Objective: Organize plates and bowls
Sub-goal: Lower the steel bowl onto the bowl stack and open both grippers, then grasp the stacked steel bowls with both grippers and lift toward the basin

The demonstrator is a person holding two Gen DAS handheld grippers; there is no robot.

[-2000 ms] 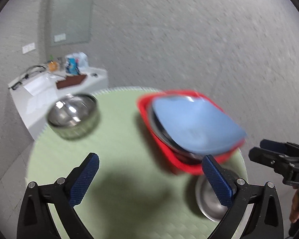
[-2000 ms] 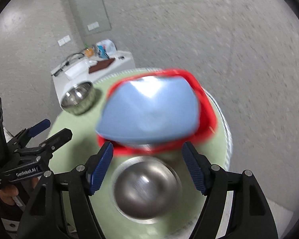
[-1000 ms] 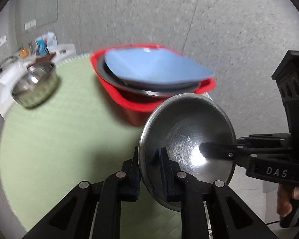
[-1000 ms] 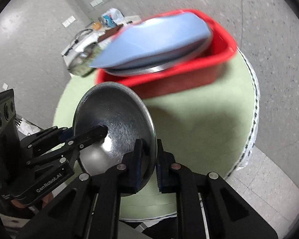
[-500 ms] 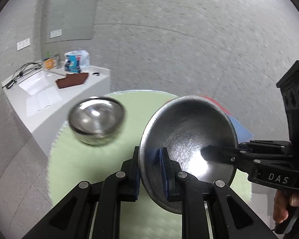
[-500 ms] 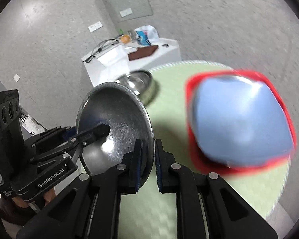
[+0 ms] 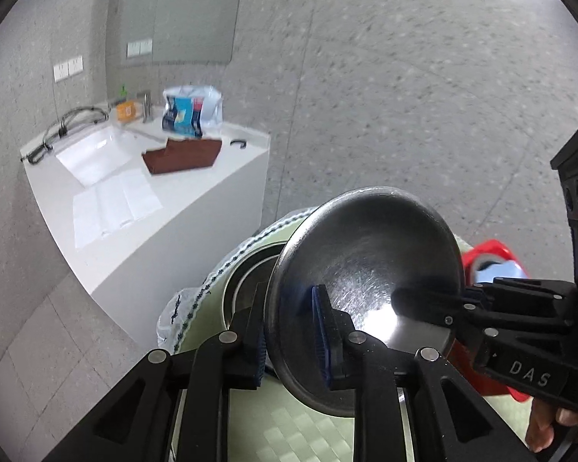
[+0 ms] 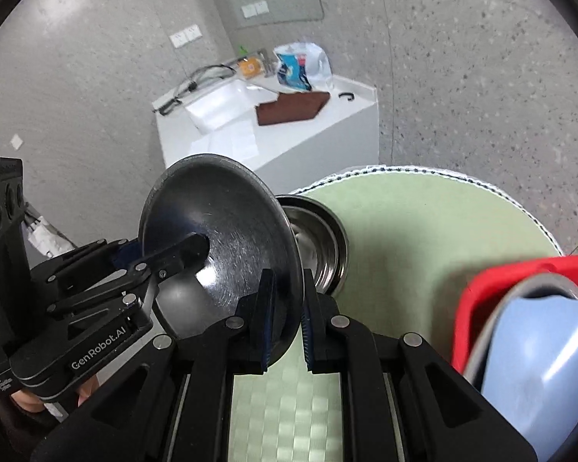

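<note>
Both grippers hold one shallow steel bowl (image 7: 370, 265) by opposite rims, tilted up in the air. My left gripper (image 7: 289, 337) is shut on its left rim. My right gripper (image 8: 287, 321) is shut on its right rim; the bowl also shows in the right wrist view (image 8: 219, 231). A second, deeper steel bowl (image 8: 323, 242) stands on the round green table (image 8: 424, 231) just behind and below the held one, partly hidden (image 7: 246, 285). A red basin (image 8: 520, 269) at the right holds a grey plate and a blue plate (image 8: 539, 365).
A white counter (image 7: 142, 208) with a sink, a brown cloth (image 7: 181, 158) and a blue packet (image 7: 189, 109) stands behind the table's far left edge. Grey speckled floor lies around the table. The red basin also shows at right in the left wrist view (image 7: 489, 250).
The held bowl has been carried left across the table, away from the red basin, and now hangs over the deeper steel bowl near the table's far edge. Both grips stay shut.
</note>
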